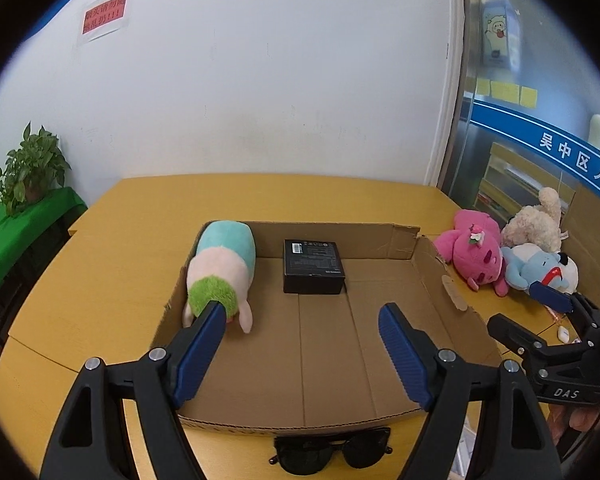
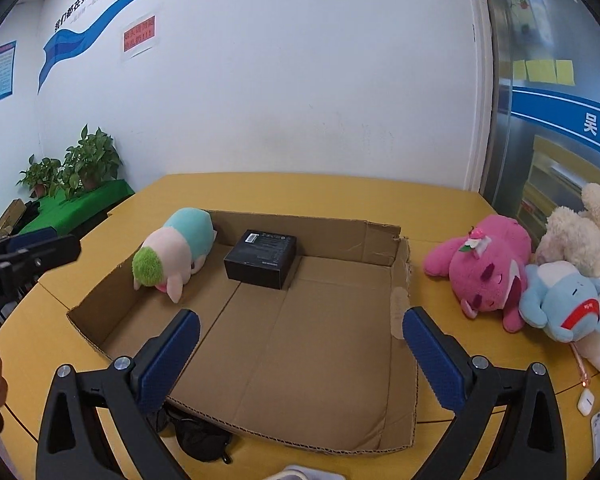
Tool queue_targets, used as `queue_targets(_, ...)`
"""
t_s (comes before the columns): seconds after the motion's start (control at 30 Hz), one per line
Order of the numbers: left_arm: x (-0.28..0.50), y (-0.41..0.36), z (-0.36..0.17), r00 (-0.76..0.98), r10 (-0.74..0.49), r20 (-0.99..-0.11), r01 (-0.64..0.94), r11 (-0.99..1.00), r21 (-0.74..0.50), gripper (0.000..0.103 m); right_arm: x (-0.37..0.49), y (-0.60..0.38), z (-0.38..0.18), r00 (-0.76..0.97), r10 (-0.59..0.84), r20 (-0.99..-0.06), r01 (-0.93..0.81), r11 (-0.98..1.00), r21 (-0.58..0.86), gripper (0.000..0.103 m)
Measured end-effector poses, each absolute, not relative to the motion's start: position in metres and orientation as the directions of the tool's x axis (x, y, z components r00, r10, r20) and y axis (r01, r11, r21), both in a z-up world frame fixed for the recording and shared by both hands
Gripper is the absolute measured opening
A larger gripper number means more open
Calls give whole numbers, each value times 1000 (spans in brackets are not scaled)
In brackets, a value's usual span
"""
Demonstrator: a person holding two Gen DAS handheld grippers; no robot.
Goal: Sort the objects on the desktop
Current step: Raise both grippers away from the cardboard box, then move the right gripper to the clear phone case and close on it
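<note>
Starting at the bottom edge of the left wrist view, black sunglasses (image 1: pixel 332 454) lie on the yellow table (image 1: pixel 100 248), just outside the near wall of the cardboard tray (image 1: pixel 380 360). In the right wrist view the same sunglasses (image 2: pixel 198 436) sit at lower left, partly hidden behind a finger.

The left gripper (image 1: pixel 300 316) hangs over the near half of the tray, jaws spread wide with nothing between them; its left pad overlaps the green end of the pastel plush (image 1: pixel 224 268) in the picture, though contact cannot be confirmed. The right gripper (image 2: pixel 300 324) is likewise spread apart and empty, hovering above the bare tray floor (image 2: pixel 300 340).

Inside the tray, the plush lies along the left wall, and 1 black box (image 1: pixel 314 266) rests near the far wall, centre. The middle and right of the floor are bare cardboard.

Right of the tray's torn right wall, 3 toys are piled on the table: pink plush (image 2: pixel 488 276), blue plush (image 2: pixel 560 304) and cream plush (image 2: pixel 576 236). A small white case (image 2: pixel 586 400) lies at lower right.

Farthest back, upper left, potted plants (image 2: pixel 76 164) stand on a green-covered stand.
</note>
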State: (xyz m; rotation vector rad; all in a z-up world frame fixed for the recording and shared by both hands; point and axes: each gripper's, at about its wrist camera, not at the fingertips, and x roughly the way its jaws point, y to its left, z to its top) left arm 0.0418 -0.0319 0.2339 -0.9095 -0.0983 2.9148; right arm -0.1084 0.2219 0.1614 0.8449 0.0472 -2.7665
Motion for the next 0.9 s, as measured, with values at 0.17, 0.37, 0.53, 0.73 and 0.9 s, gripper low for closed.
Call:
queue_targets(0.17, 50, -24, 242, -829, 133, -543, -88, -990, -109, 79, -95, 232, 175, -804, -231, -548, 240, -969, 55, 103)
queue_targets(0.37, 62, -22, 245, -825, 175, -538, -138, -985, -108, 79, -83, 234, 176, -810, -225, -541, 236, -971, 50, 103)
queue_targets(0.53, 81, -23, 231, -782, 224, -581, -185, -975, -127, 79, -66, 234, 166, -796, -289, -532, 328, -944, 21, 103)
queue_targets(0.73, 105, -10, 177, -657, 340, -672, -289, -938, -191, 79, -28, 267, 113, -690, -332, -643, 370, -926, 80, 103)
queue_targets(0.9, 112, 20, 124, -492, 488, -721, -348, -869, -351, 79, -7, 289, 38, -524, -332, -784, 357, -922, 152, 103)
